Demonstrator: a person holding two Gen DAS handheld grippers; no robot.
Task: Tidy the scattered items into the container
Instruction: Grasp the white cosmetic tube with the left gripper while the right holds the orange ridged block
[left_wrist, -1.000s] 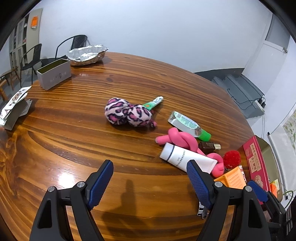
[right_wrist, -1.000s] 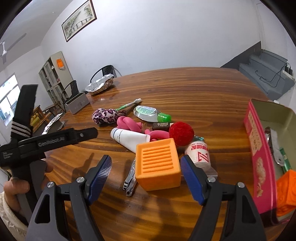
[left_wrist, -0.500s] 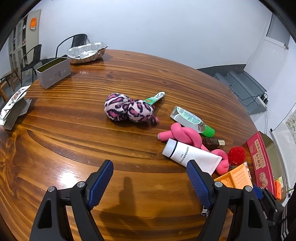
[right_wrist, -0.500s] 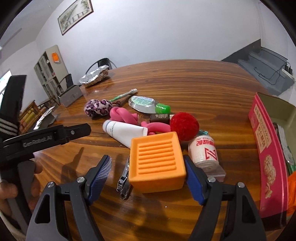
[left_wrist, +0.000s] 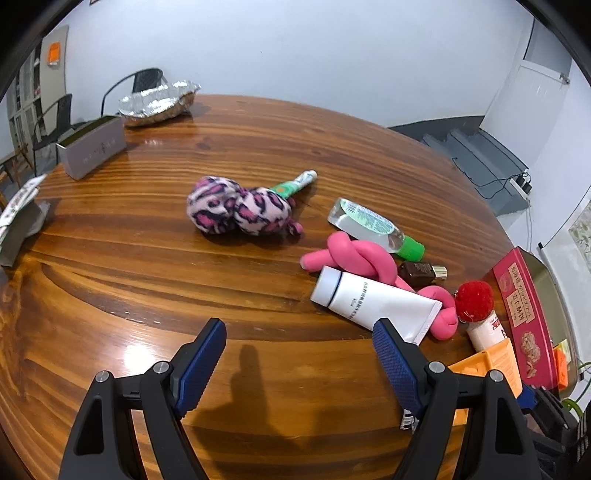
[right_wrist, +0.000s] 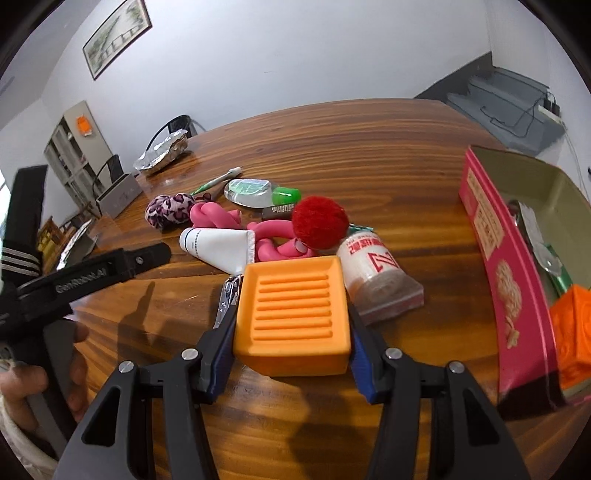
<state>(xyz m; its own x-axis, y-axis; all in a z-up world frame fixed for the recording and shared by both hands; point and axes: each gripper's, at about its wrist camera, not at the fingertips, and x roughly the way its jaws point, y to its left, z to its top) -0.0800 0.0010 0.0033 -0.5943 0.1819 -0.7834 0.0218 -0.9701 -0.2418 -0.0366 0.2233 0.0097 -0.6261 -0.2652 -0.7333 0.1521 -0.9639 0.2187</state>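
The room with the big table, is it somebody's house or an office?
Probably an office or meeting room: a large wooden table, black chairs by the wall, a shelving unit and a framed picture.

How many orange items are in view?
2. An orange block sits on the table between the right gripper's fingers; an orange cube lies inside the box. More may be hidden in the box.

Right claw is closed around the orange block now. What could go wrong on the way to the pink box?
The right claw grips the orange block only by its side edges, so it could slip. The nail clipper and wrapped roll lie against the block and may be dragged. The pink box wall is tall; a low carry could hit it.
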